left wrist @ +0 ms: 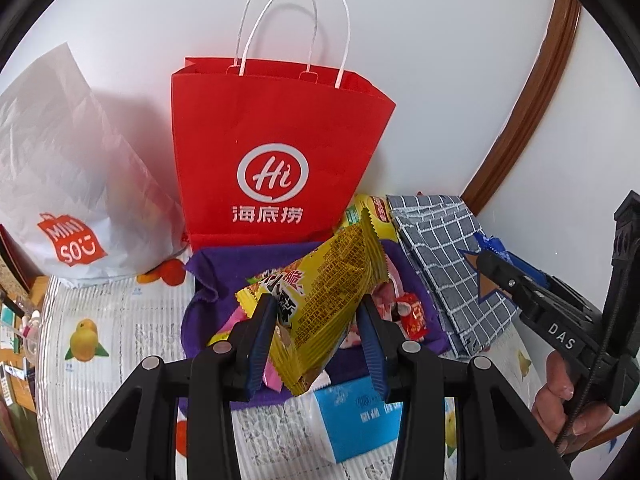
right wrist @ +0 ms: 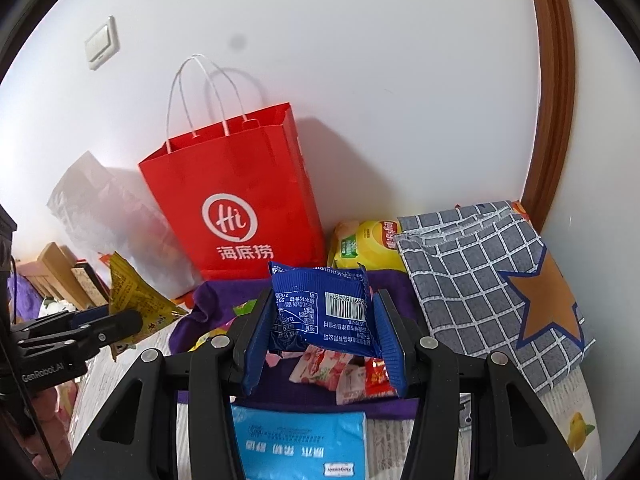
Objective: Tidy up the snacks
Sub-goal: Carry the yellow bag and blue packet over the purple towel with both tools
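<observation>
Left tongs (left wrist: 316,336) clamp yellow crinkly foil snack packet (left wrist: 324,292) mid-body; right tongs (right wrist: 320,332) clamp blue foil snack pouch (right wrist: 320,308). Both above purple cloth (left wrist: 224,268). Judged light, slippery, crushable; hold flat middle.

We see our right gripper (right wrist: 320,316) clamped on a blue snack packet (right wrist: 320,306), barcode side up, both blue pads pressing its sides. Below it small pink and red candy wrappers (right wrist: 340,372) lie on a purple cloth (right wrist: 200,312). A light blue tissue pack (right wrist: 300,440) sits nearest the camera. Behind stands a red paper bag (right wrist: 236,200) against the wall, a yellow chip bag (right wrist: 368,244) beside it, and a grey checked pouch (right wrist: 480,280) with an orange star at right. At far left our left gripper (right wrist: 128,326) grips a yellow snack packet (right wrist: 136,292)
</observation>
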Action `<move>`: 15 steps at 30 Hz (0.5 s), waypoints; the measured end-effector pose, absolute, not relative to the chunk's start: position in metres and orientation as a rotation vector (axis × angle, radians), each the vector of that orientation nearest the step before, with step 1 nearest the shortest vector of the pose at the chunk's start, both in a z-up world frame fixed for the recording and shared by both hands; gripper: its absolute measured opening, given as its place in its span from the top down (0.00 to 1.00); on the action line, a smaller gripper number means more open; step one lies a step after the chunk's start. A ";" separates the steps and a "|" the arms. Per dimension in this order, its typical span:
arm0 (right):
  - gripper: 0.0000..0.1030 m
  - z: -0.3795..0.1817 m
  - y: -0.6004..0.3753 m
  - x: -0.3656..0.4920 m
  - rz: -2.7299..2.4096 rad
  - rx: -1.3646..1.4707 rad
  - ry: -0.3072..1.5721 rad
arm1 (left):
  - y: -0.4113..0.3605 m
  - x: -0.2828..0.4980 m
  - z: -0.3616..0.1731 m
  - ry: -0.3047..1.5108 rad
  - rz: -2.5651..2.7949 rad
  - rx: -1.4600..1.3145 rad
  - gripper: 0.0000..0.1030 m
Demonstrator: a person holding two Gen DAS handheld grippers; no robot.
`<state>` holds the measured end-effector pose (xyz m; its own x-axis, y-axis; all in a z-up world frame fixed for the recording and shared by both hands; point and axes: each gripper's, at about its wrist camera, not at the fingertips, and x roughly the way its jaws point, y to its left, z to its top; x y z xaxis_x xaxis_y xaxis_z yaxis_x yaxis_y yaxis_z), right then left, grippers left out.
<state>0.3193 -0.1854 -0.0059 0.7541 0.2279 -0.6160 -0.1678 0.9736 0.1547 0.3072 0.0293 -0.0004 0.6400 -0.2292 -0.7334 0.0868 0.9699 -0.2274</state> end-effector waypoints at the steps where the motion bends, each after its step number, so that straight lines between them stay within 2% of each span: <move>1: 0.53 -0.007 -0.185 0.323 0.214 0.090 0.686 | 0.030 0.310 0.000 0.858 -0.182 -0.177 0.62; 15: 0.53 -0.045 -0.174 0.368 0.194 0.039 0.776 | 0.048 0.348 -0.039 0.934 -0.154 -0.198 0.62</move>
